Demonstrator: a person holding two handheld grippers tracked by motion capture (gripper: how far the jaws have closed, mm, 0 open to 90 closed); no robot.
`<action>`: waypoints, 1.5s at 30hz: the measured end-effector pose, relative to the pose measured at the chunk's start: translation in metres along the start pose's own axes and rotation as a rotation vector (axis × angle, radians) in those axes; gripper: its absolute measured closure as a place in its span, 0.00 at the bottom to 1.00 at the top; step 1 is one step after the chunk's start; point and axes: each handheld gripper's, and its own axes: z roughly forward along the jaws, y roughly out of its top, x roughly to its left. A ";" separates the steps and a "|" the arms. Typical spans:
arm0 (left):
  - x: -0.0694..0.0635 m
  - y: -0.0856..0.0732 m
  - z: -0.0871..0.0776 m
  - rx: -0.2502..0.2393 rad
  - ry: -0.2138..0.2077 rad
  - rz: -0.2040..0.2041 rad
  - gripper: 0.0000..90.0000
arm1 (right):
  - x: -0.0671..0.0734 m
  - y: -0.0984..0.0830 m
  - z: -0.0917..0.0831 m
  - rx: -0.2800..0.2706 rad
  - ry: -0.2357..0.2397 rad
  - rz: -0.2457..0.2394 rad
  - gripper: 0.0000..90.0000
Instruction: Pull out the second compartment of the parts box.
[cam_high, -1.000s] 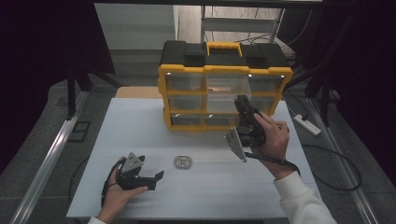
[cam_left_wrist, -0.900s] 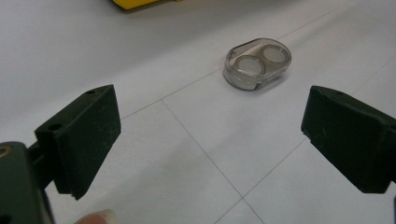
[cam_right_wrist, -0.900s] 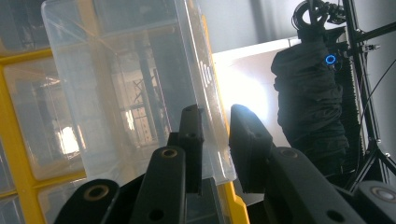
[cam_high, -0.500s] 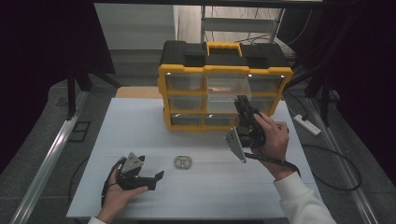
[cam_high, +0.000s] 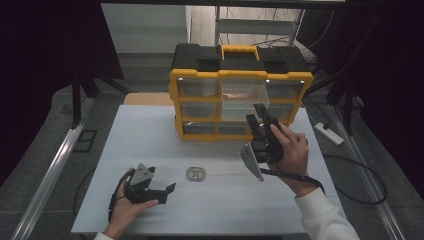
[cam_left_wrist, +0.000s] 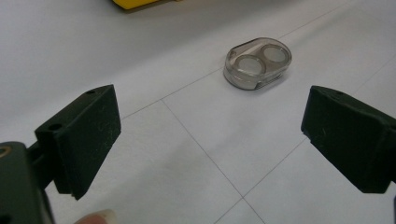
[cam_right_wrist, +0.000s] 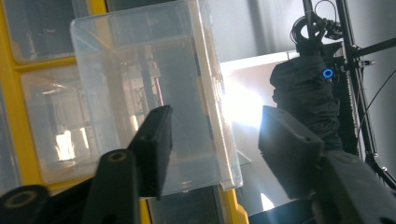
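Right gripper just let go of pulled-out drawer; left gripper idle by small case.

Right gripper (cam_right_wrist: 212, 149) jaws have just been opening, now spread with the clear drawer's (cam_right_wrist: 149, 93) front edge between them, pads off it; drawer sticks out of the yellow organizer (cam_high: 240, 75), middle row. Left gripper (cam_left_wrist: 210, 140) jaws wide, empty, low over the table (cam_high: 150, 130), small clear case (cam_left_wrist: 258, 63) just ahead. Next, likely: left closes on case, carries it to the drawer.

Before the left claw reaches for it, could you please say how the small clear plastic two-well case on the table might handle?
The small clear plastic two-well case looks light and probably stiff. Lying flat, it should slide rather than roll. Its smooth rounded sides may slip between pads.
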 end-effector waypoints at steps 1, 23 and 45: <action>0.000 0.000 0.000 0.000 0.000 0.000 0.06 | 0.001 0.000 -0.001 -0.002 0.000 -0.001 0.42; 0.001 0.000 0.000 -0.003 0.002 -0.001 0.06 | 0.027 -0.008 -0.024 -0.018 0.126 0.076 0.22; -0.002 0.003 0.001 -0.016 -0.015 0.017 0.06 | 0.048 -0.002 -0.030 -0.021 0.314 0.189 0.23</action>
